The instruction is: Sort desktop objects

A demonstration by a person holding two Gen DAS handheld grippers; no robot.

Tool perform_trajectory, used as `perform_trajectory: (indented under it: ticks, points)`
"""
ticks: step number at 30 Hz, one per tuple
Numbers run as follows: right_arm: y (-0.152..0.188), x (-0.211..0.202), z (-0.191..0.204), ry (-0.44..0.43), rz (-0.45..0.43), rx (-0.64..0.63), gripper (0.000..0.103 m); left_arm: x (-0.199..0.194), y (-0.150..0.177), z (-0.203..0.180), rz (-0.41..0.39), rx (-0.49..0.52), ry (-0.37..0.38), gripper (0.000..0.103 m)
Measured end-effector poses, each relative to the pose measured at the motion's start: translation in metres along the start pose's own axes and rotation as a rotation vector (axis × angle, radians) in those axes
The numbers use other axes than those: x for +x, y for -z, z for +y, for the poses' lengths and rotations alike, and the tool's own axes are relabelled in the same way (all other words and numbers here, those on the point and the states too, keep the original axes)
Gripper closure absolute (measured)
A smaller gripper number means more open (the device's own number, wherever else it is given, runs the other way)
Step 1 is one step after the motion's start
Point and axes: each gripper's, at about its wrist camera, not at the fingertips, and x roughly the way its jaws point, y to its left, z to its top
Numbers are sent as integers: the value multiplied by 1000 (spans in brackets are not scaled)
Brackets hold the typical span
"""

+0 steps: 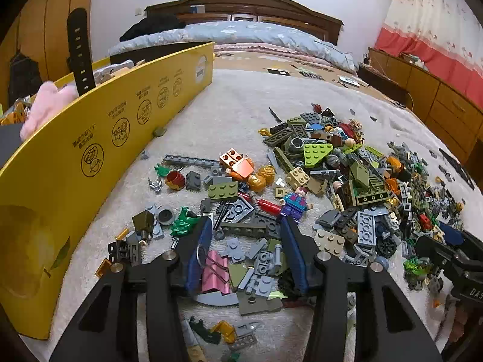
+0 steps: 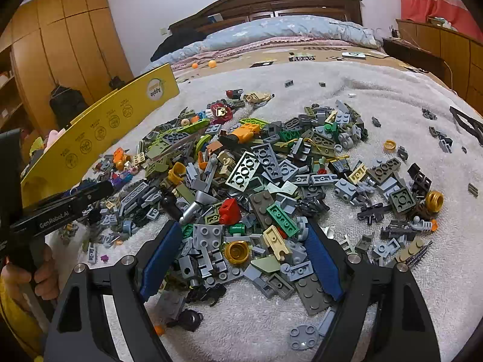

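Hovering both grippers over brick pile (image 2: 265, 175) on white blanket (image 2: 377, 90). We are holding left gripper (image 1: 244, 226) half open, empty, pink binder clip (image 1: 215, 273) lying between its fingers, long axis along them. Right gripper (image 2: 241, 238) gaping wide, empty; left nearer clip.

Even, soft indoor light, sharp at centre, with strong fisheye bending and dark vignetted corners in both views.

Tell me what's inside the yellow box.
Over the yellow box wall show a black strap standing up and something pink and fluffy. The wall hides the rest.
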Motion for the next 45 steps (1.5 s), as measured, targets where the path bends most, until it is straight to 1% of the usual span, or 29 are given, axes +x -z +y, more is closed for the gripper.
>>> perform_trajectory:
  ticks: [1,3,9,17,20,23,28,36,41,45]
  points:
    - [0,0,0,-1,-1,0,20,0,0,-1,-3,6,-1,65]
    - [0,0,0,-1,-1,0,20,0,0,-3,-6,13,-2,72]
    - [1,0,1,0,-2,0,20,-5,-1,-1,-16,4,14,72]
    - [1,-1,0,1,-4,0,20,-22,-9,-8,-64,20,48,72]
    - [-2,-2,0,0,-6,19,20,-27,-12,-10,-73,16,63,72]
    - [-5,-4,2,-4,-5,42,20,-34,-14,-10,-88,25,59,72]
    - [-11,-7,11,-42,-9,41,20,-42,-20,-3,-103,16,43,72]
    - [-16,-20,41,-87,-58,-46,20,-51,-16,18,-104,-19,15,72]
    - [-16,-17,56,-134,-48,-78,20,-55,-16,28,-95,-50,16,72]
    - [-11,-14,75,-177,-31,-116,20,-57,-17,37,-84,-73,-4,72]
